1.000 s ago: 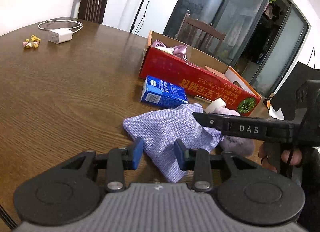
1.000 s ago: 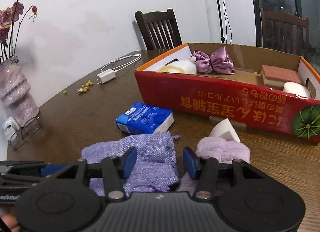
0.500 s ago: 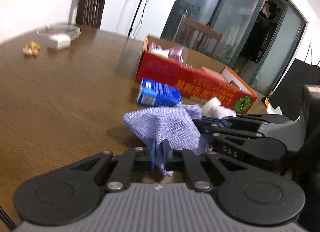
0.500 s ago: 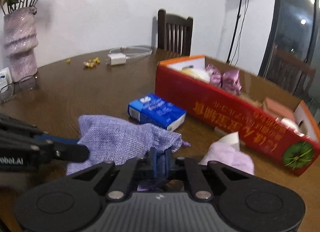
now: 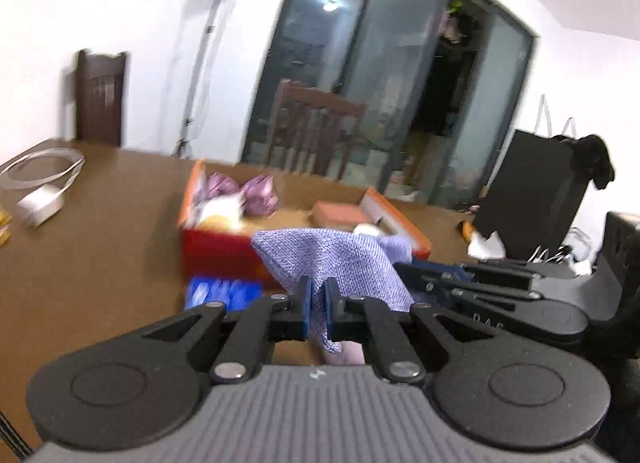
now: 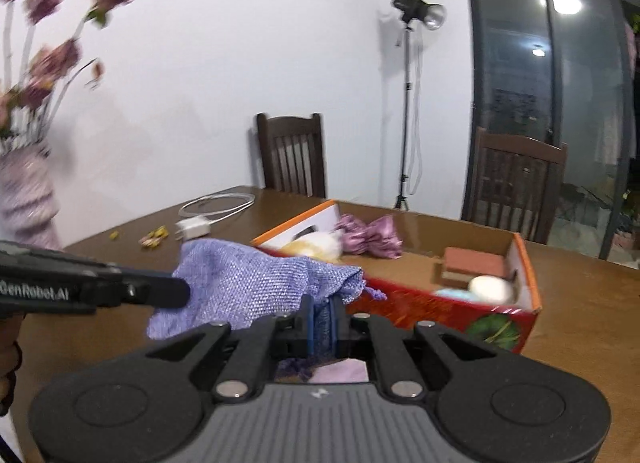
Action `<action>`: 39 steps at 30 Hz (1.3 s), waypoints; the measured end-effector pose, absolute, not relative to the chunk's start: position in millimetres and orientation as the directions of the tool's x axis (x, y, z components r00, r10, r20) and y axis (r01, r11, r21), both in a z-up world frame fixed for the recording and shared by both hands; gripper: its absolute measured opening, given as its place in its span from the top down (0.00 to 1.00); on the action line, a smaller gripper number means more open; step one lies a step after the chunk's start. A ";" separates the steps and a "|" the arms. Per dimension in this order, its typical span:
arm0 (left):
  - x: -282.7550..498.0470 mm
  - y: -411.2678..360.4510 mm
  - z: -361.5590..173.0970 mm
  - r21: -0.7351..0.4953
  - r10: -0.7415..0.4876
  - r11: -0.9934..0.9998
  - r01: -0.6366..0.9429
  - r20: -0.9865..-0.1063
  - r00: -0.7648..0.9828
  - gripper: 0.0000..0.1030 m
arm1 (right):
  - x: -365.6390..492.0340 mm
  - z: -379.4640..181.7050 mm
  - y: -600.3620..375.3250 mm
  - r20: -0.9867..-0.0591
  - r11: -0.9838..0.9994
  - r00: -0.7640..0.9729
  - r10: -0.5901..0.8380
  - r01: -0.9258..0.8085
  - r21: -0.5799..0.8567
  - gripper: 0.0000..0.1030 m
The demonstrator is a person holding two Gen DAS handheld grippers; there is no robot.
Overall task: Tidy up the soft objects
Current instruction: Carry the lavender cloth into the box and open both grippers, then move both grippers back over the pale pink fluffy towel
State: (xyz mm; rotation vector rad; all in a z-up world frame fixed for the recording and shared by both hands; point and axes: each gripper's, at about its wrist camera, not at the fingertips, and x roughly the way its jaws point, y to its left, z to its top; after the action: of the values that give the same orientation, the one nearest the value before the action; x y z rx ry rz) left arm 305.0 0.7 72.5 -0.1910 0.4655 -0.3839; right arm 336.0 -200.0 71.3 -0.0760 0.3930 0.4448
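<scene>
Black linkage arms, blue-padded jaws, silver rivets, ribbed grey housing.

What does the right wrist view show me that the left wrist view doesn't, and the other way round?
Only the right wrist view shows the vase of pink flowers, the yellow bits beside the charger, and the green print on the box front.

Only the left wrist view shows the blue tissue pack on the table and the black bag off to the right.

Both show the purple mesh pouch pinched by the left gripper and the right gripper, the red box with the satin bow, and the white charger.
</scene>
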 end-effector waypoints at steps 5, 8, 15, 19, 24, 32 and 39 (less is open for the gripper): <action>408.8 -13.7 90.4 -0.238 -0.436 0.900 0.365 -0.447 0.781 0.93 | 412.4 84.3 -223.1 -0.405 0.919 0.832 0.379 -0.391 0.056 0.94; 482.4 -24.0 87.6 -0.209 -0.404 0.915 0.346 -0.528 0.747 0.93 | 477.5 84.4 -227.3 -0.466 0.927 0.808 0.361 -0.364 0.088 0.95; 569.2 -41.1 48.2 -0.034 -0.249 0.951 0.307 -0.672 0.697 0.89 | 589.3 51.0 -191.2 -0.658 0.944 0.713 0.242 -0.330 -0.010 0.94; 566.7 -20.3 46.4 -0.077 -0.272 0.953 0.293 -0.645 0.715 0.69 | 612.1 30.6 -185.8 -0.732 0.943 0.624 0.273 -0.323 0.076 0.86; 547.4 -3.2 64.7 -0.060 -0.252 0.960 0.272 -0.604 0.756 0.65 | 600.9 36.9 -196.5 -0.693 0.945 0.662 0.286 -0.315 0.089 0.69; 479.9 8.2 115.3 -0.077 -0.251 0.966 0.246 -0.496 0.831 0.51 | 541.4 100.8 -225.3 -0.573 0.942 0.768 0.285 -0.335 0.019 0.64; 381.5 2.8 135.4 -0.013 -0.223 0.972 0.234 -0.363 0.905 0.35 | 440.4 142.4 -252.3 -0.424 0.931 0.843 0.332 -0.365 0.002 0.47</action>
State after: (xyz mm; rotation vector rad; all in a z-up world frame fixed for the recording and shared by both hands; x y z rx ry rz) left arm 381.5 2.8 135.4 0.0309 0.3715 -0.2361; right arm 440.4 -252.3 142.4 -0.0794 0.4330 0.3681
